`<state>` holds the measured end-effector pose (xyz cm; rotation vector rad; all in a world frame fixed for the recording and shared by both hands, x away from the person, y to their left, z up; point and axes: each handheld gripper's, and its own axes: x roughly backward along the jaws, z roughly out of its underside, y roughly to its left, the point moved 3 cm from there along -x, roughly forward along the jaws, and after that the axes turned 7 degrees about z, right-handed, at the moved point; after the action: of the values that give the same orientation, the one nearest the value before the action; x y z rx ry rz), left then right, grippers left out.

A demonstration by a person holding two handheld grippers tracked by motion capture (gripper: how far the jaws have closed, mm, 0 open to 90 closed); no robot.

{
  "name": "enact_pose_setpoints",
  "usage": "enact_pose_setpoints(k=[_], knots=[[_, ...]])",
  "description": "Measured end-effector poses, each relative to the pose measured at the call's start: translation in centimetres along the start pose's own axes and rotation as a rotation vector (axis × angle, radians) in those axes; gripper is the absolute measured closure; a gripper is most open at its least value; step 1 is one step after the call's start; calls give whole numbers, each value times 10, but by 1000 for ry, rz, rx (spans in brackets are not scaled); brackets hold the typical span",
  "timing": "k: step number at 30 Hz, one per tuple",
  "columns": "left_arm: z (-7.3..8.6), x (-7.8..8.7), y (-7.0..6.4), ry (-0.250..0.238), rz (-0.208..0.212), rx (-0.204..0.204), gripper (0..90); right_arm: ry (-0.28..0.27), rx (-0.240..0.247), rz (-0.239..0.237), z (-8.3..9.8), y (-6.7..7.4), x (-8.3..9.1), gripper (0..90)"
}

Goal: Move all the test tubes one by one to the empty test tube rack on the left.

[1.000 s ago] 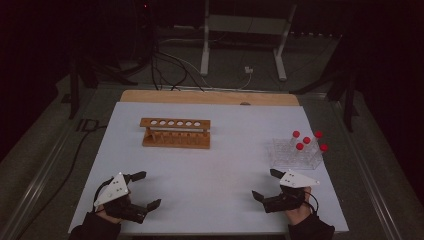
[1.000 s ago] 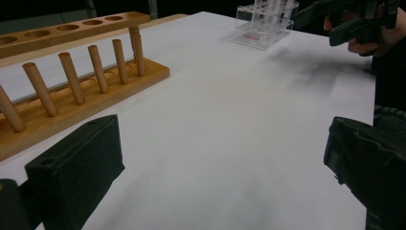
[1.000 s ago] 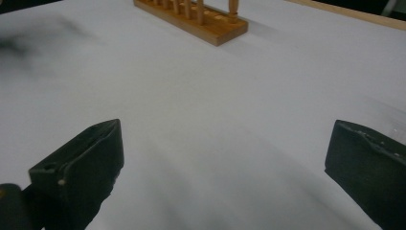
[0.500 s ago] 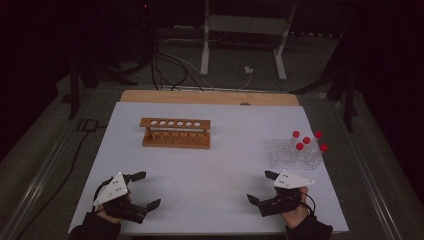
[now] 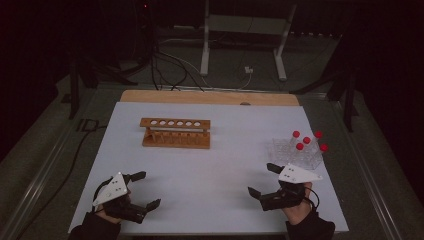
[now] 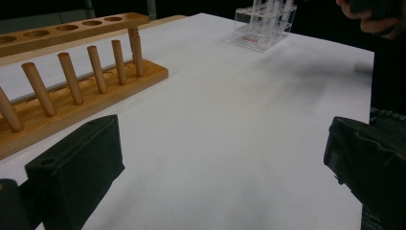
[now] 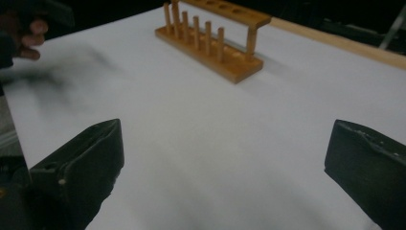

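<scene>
Wooden rack (image 5: 175, 133): six round holes, peg row, at 11 o'clock on white worktop (image 5: 220, 175).
Clear holder (image 5: 296, 153): square acrylic, red-capped tubes (image 5: 306, 140), at 3 o'clock; red print unreadable.
Left gripper (image 5: 141, 190): black blocky fingers wide apart, empty, 7 o'clock.
Right gripper (image 5: 264, 180): fingers spread, empty, 5 o'clock beside holder.

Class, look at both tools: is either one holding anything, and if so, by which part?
Nothing is held. The left tool and the right tool are both open with empty jaws, above the white table.
</scene>
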<state>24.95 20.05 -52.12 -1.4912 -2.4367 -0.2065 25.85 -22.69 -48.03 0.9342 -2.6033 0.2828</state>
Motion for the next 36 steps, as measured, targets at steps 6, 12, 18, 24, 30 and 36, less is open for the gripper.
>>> enact_pose_setpoints(k=[6, 12, 18, 24, 30, 36], knots=[[0, 0, 0, -1, 0, 0, 4, -39, -12, 48, -12, -9, 10, 0], [0, 0, 0, -2, 2, 1, 4, -66, -20, 106, -21, -19, 19, 0], [0, 1, 0, -3, 3, 3, 4, -75, -41, 173, -24, -31, 28, 0], [0, 1, 0, -4, 3, 2, 4, -68, -56, 234, -23, -40, 35, 0], [0, 1, 0, -4, 4, 1, 4, -55, -67, 307, -20, -49, 43, 0], [0, 1, -1, -4, 8, 3, 4, -41, -96, 372, -15, -58, 50, 0]])
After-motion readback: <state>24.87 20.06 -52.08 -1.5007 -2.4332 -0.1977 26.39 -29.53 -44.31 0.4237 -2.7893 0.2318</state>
